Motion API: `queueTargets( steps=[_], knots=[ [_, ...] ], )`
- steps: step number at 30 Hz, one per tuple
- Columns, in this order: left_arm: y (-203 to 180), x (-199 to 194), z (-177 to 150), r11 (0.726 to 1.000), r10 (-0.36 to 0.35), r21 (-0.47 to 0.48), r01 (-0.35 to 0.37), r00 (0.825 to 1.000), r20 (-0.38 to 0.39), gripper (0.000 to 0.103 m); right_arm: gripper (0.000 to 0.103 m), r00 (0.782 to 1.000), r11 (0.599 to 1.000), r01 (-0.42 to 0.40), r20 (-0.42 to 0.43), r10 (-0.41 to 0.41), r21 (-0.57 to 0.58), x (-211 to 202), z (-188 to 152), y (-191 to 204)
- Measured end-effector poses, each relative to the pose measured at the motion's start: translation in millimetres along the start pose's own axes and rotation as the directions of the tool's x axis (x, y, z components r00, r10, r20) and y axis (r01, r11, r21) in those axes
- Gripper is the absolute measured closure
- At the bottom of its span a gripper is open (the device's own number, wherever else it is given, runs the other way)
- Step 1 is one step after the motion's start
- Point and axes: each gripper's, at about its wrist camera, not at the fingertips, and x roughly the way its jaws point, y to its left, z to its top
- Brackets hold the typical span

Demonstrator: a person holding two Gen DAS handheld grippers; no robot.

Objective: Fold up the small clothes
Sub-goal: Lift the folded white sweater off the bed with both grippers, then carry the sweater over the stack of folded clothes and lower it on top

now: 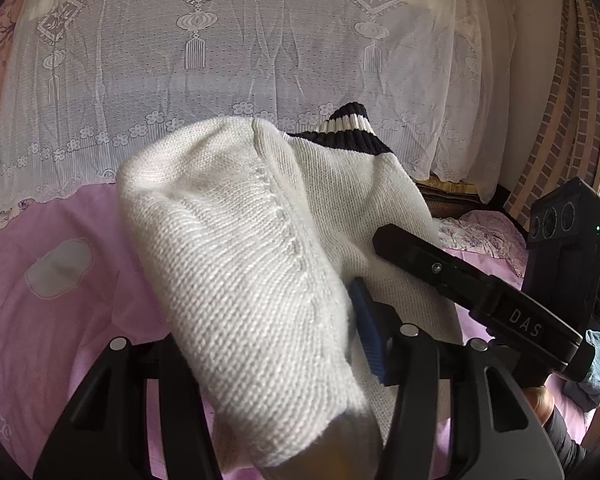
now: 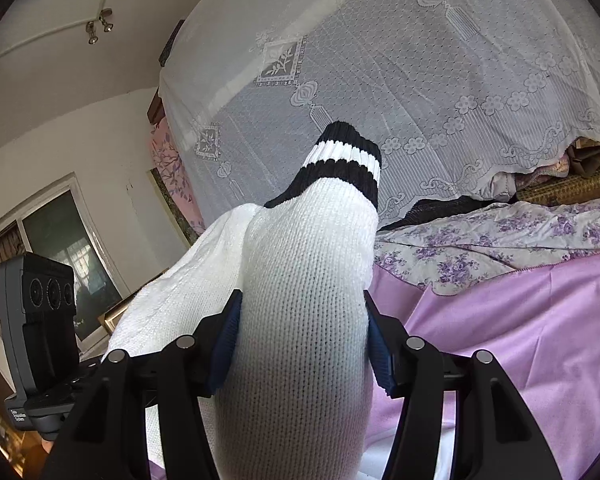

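Both claws on the same white knit sweater [image 1: 252,248], held up off the bed [image 1: 60,320], not lying flat. Right claw [image 2: 302,344]: blue pads [image 2: 225,344] pressed into the knit from both sides, fabric bunched thick between them, so pinching the sweater. The black-and-white striped cuff [image 2: 346,160] sticks up past the right claw's tips, a second white fold [image 2: 188,280] trails off to its left. Left claw [image 1: 284,344]: sweater drapes over and between the fingers, one blue pad [image 1: 366,328] visible against the knit, the other hidden under fabric; the cloth sits in the gap and looks gripped, pinching the sweater. In the left wrist view the striped cuff [image 1: 348,128] is at the far top edge of the garment, and the right claw's black body comes in from the right with its tip on the knit. Pink bedsheet under everything, floral purple quilt [image 2: 500,240] bunched at the far side, white lace cover [image 1: 260,60] draped behind. Window [image 2: 72,248] on the left wall in the right wrist view.
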Motion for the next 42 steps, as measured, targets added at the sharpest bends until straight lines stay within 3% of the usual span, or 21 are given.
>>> queueTargets(
  steps=[12,22,28,37,42],
  knots=[
    [18.1,-49.2,-25.8,0.998,0.048,-0.048,-0.047,0.998,0.031,0.052,0.045,0.997,0.996,-0.06,-0.051,0.057,-0.063,-3.0,-18.1,43.9],
    [60.0,-121.3,-45.3,0.98,0.18,-0.085,-0.179,0.984,0.003,0.052,0.045,0.975,0.983,-0.178,-0.142,0.169,-0.05,17.6,-45.3,120.2],
    [108.9,-194.8,-55.6,0.944,0.287,-0.167,-0.284,0.958,-0.004,0.052,0.045,0.935,0.955,-0.29,-0.231,0.271,-0.055,47.8,-59.0,211.6],
    [187.8,-295.9,-97.9,0.851,0.457,-0.271,-0.449,0.889,-0.039,0.052,0.045,0.824,0.891,-0.454,-0.379,0.421,0.004,91.0,-100.2,349.9],
    [229.5,-327.0,-130.0,0.819,0.478,-0.337,-0.466,0.877,-0.052,0.052,0.045,0.784,0.878,-0.479,-0.446,0.431,0.007,110.5,-127.3,401.8]
  ],
)
